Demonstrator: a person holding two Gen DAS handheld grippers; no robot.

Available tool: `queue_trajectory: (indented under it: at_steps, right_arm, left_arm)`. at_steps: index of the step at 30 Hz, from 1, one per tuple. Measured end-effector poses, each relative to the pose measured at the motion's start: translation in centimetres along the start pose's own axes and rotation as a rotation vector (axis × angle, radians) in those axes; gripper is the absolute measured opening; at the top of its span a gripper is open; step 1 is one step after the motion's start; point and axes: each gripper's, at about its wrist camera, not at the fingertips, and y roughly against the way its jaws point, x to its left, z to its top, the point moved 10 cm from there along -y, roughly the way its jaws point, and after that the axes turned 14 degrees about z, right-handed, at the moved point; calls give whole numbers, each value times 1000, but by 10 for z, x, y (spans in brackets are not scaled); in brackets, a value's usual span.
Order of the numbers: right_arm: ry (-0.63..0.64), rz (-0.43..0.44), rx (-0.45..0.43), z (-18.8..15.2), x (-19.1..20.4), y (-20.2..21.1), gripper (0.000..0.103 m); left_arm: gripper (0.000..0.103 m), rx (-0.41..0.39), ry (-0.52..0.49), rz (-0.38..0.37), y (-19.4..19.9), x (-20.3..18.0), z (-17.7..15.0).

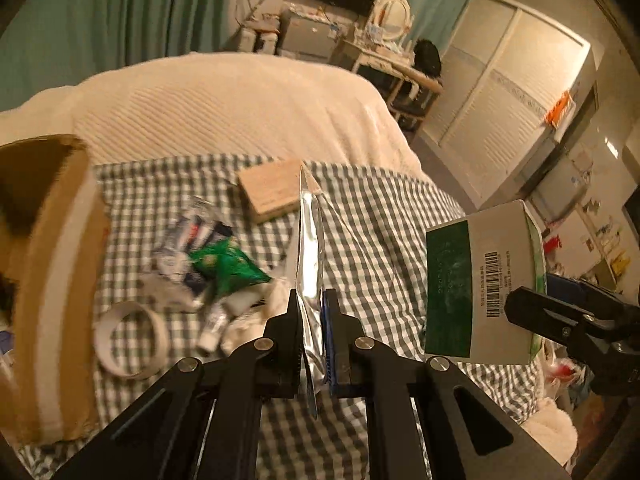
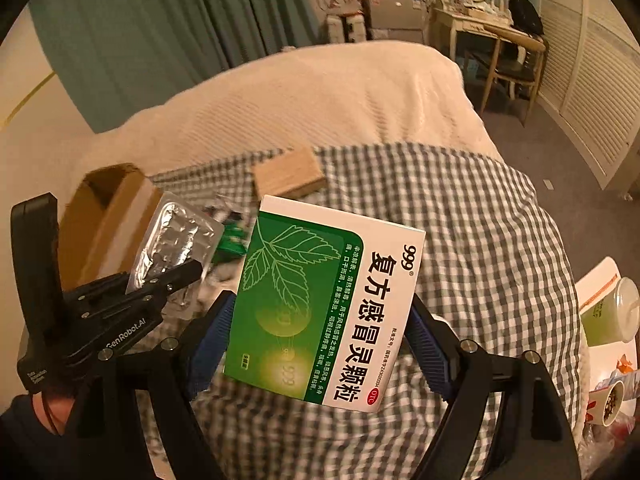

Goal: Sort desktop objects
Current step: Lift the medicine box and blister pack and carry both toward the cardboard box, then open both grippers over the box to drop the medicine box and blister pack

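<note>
Carry step: both grippers loaded above the checked cloth.

Left wrist view: left gripper (image 1: 314,344), angled down, is clamped narrow on the foil blister pack (image 1: 310,264); cardboard box (image 1: 48,280) at 9 o'clock, likely the drop target.
Right wrist view: right gripper (image 2: 320,344), angled down, holds the medicine box (image 2: 324,304) across wide jaws; next, release into a bin.

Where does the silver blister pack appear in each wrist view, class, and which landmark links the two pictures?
Left wrist view: the silver blister pack stands edge-on at centre, clamped in the left tool.
Right wrist view: the pack lies at left, its foil face showing, held by the same tool.
Shared landmark: the wooden block on the checked cloth, behind the pack in both.
</note>
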Motion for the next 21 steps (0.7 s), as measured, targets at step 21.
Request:
queue_trajectory:
  at_steps: [21]
  right_arm:
    - [117, 260, 17, 14, 207, -16, 82]
  left_arm:
    - [10, -102, 357, 147, 88, 215, 11]
